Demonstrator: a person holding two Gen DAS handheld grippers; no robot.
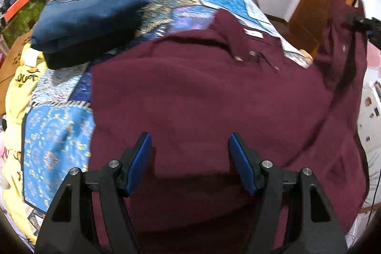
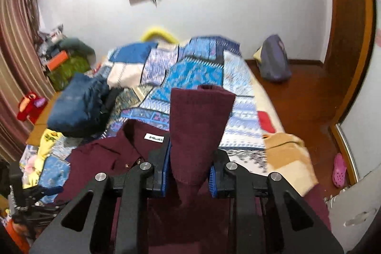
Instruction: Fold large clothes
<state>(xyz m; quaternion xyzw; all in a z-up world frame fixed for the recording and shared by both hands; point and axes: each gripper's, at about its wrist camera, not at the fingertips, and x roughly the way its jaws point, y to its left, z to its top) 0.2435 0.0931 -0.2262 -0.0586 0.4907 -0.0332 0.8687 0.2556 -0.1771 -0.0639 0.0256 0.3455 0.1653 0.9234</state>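
Now right gripper (image 2: 189, 156) pinches maroon shirt (image 1: 202, 97) sleeve (left gripper (image 1: 190, 154) agape).

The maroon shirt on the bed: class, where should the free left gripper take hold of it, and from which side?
Probably the maroon shirt at its straight left side edge, approached from the left over the patchwork quilt. That edge lies flat and exposed, so one finger could slide beneath. The left gripper hovers open above the body; the right gripper is shut on the raised sleeve.

Shirt (image 1: 202, 99) on bed (image 1: 57, 135); folded jeans (image 1: 90, 16) behind-left (seemingly stacked).
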